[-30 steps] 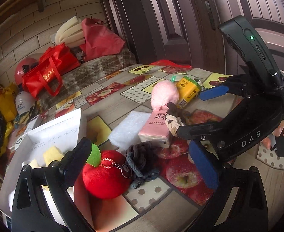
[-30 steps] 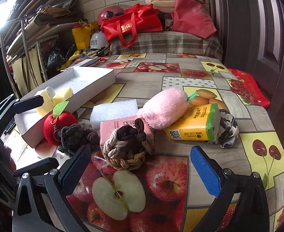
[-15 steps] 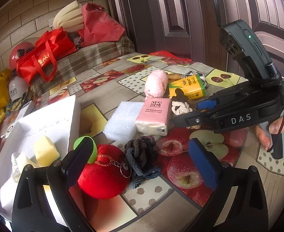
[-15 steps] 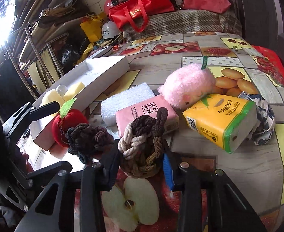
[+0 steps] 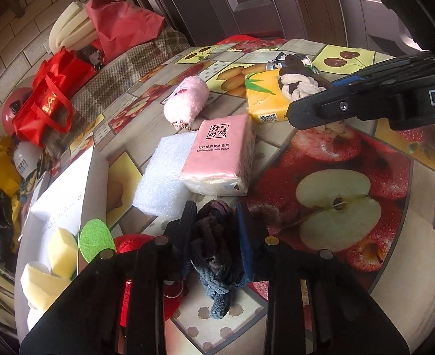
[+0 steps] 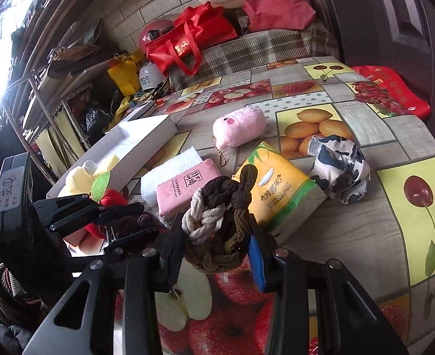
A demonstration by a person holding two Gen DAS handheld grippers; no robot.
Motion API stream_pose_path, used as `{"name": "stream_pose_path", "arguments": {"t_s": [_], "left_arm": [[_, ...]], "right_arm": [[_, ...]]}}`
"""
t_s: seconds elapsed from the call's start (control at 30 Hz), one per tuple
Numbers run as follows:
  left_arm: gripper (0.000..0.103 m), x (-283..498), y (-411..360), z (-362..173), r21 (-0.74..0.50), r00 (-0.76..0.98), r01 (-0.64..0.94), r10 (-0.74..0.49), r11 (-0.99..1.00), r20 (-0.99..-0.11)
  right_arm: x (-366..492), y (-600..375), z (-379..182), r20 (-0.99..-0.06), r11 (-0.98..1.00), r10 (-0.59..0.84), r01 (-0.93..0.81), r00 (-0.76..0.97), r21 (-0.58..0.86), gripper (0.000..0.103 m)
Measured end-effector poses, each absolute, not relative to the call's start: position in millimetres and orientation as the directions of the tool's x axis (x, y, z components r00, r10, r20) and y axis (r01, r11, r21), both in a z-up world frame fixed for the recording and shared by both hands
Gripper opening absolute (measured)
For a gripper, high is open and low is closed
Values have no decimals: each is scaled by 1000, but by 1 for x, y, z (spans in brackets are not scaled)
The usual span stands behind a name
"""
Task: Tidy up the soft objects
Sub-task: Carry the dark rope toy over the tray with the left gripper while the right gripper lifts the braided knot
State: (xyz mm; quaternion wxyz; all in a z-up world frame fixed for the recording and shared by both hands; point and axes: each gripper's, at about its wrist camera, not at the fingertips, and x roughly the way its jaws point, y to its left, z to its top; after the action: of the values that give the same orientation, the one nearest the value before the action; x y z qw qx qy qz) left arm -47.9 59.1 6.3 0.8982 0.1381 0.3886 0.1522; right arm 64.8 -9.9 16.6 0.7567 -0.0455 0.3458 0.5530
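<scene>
My left gripper (image 5: 216, 210) is shut on a dark grey-blue cord bundle (image 5: 217, 245) lying on the fruit-print table (image 5: 395, 236). A red plush apple (image 5: 134, 242) with a green leaf sits just left of it. My right gripper (image 6: 216, 230) is shut on a brown-and-cream braided knot (image 6: 217, 207) beside the yellow tissue pack (image 6: 279, 195). In the left wrist view the right gripper (image 5: 312, 97) shows at upper right. A pink tissue pack (image 5: 217, 153), white foam pad (image 5: 164, 174) and pink plush (image 5: 187, 103) lie beyond.
A white open box (image 5: 63, 189) at the left holds yellow sponge pieces (image 5: 60, 245). A black-and-white cloth (image 6: 341, 171) lies right of the yellow pack. Red bags (image 6: 187, 44) rest on a checked couch behind the table, with a dark door to the right.
Both grippers went from wide open to shut. The right closed on the braided knot first. The left moved forward and down over the dark cord bundle and closed on it.
</scene>
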Motion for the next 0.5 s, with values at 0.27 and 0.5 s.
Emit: {"name": "stream_pose_path", "arguments": {"t_s": [0.27, 0.5], "left_arm": [[23, -100, 51, 42, 349, 824, -269, 402, 898, -399], [23, -137, 66, 58, 253, 845, -370, 436, 894, -308]], "right_arm": [[41, -24, 37, -468, 407, 837, -894, 284, 184, 38], [18, -30, 49, -380, 448, 835, -893, 398, 50, 38]]}}
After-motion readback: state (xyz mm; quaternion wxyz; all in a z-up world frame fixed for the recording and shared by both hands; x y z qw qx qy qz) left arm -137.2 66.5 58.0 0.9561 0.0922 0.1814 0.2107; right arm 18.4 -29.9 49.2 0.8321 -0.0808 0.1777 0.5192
